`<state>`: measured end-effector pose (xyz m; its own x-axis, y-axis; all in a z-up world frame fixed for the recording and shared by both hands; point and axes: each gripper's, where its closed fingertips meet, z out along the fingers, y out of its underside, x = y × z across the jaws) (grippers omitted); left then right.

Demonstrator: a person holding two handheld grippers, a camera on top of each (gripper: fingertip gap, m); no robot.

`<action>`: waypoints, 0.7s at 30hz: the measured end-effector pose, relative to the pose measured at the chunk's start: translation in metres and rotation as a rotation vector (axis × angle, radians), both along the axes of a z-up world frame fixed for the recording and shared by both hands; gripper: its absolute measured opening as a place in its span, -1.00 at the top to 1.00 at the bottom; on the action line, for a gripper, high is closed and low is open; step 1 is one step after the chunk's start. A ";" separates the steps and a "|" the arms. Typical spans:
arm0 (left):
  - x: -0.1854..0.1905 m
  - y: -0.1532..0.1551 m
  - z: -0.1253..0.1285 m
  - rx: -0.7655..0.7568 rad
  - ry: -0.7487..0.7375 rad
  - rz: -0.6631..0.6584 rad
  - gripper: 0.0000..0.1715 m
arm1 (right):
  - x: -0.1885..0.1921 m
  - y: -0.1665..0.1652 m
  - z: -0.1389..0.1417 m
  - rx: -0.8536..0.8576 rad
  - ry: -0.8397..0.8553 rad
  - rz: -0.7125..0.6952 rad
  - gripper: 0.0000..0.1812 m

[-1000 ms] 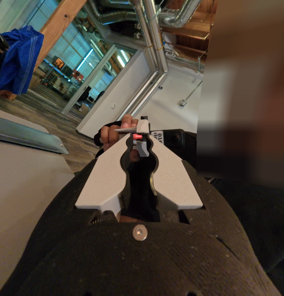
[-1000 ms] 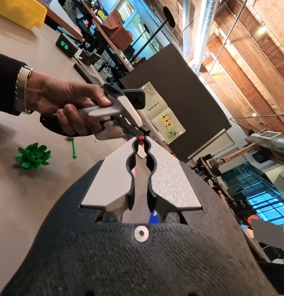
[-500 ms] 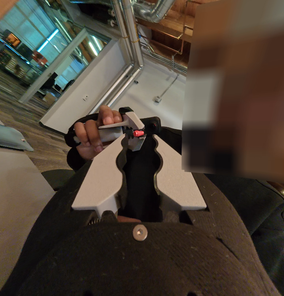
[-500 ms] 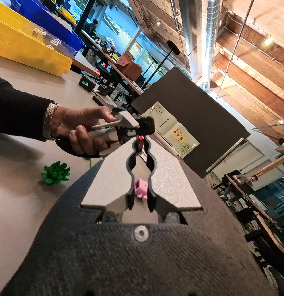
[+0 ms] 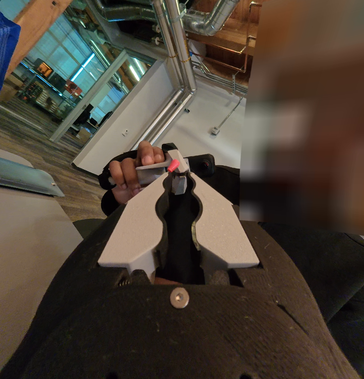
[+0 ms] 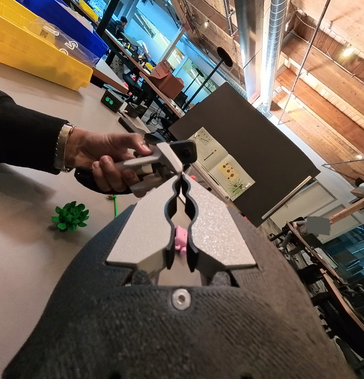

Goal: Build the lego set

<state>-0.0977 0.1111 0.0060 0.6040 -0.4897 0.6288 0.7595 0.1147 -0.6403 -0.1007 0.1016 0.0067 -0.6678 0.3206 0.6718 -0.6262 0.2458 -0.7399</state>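
Just ahead of the right gripper's (image 6: 181, 178) jaws, the left gripper (image 6: 178, 167) and the hand (image 6: 107, 158) holding it are crowding the way, tip nearly touching tip. Beyond them a black upright board (image 6: 249, 131) carrying an open paper instruction booklet (image 6: 222, 164) is walling off the far side. Left of the jaws the grey counter (image 6: 23, 235) is lying open, apart from a green leafy lego rosette (image 6: 70, 218) and a thin green lego stem (image 6: 115, 206); yellow plastic bins (image 6: 33, 55) are closing its far edge.
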 end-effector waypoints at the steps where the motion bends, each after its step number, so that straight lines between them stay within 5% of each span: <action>1: 0.001 0.000 0.001 0.003 0.007 -0.002 0.99 | 0.000 0.000 0.000 0.001 -0.002 -0.001 1.00; 9: -0.011 -0.003 -0.007 -0.064 0.003 0.073 1.00 | -0.017 0.005 -0.009 0.002 -0.085 -0.056 1.00; 15: -0.062 -0.047 -0.029 -0.257 0.039 0.444 1.00 | -0.042 0.022 -0.021 -0.032 -0.226 -0.136 1.00; 21: -0.084 -0.086 -0.025 -0.198 0.014 0.614 1.00 | -0.055 0.039 -0.020 -0.141 -0.361 -0.128 1.00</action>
